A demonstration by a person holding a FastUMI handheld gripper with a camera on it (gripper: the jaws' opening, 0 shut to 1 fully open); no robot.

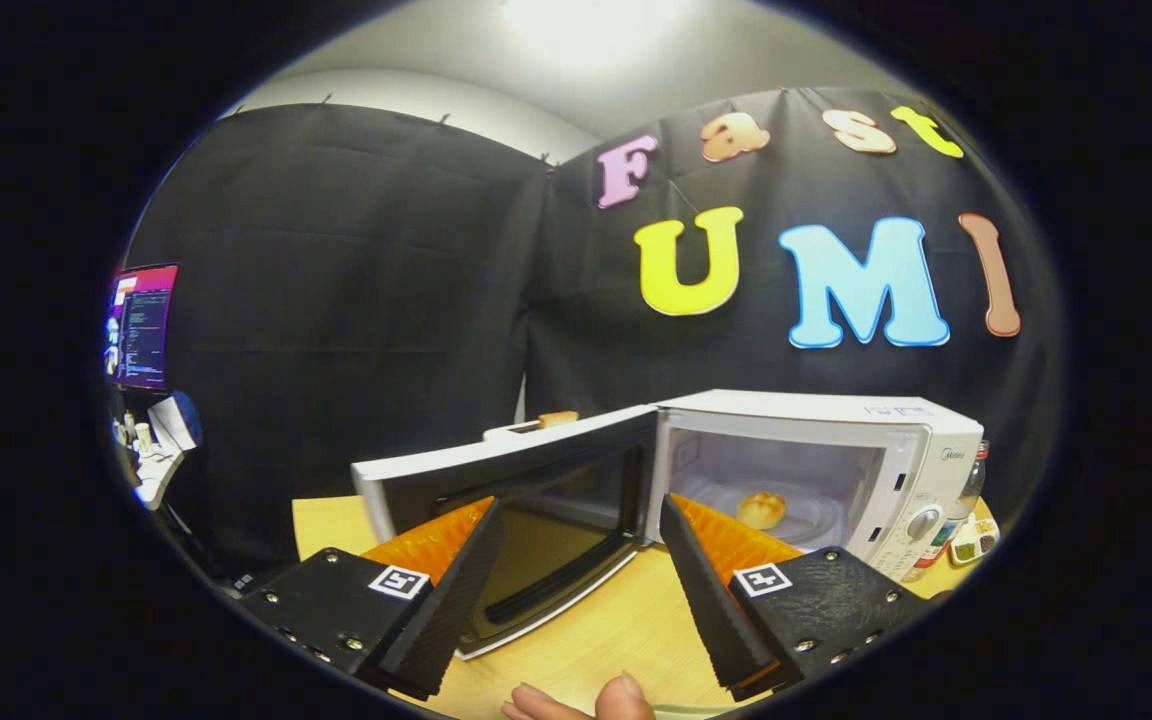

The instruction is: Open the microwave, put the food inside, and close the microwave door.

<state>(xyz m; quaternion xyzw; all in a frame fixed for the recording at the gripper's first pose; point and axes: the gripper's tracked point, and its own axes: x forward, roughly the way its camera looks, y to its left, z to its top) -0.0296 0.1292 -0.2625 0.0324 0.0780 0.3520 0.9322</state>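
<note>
The gripper (576, 520) was held above the wooden table (596, 630), its two fingers spread wide apart with nothing between them but open air. The white microwave (836, 440) stood on the table just beyond the fingers. Its door (516, 510) was swung fully open to the left, the dark window pane facing the gripper and lying ahead of the left finger. Inside the lit cavity, a bread roll (762, 509) rested on the glass turntable (816, 520), just beyond the tip of the right finger.

A small brand mark was printed at the top of the control panel (926, 500), too small to read reliably. A round knob (924, 522) sat lower on that panel. Each finger carried a square black-and-white marker tag (762, 577). A bottle (966, 500) stood beside the microwave's right side. A person's fingertips (586, 702) showed beneath the gripper.
</note>
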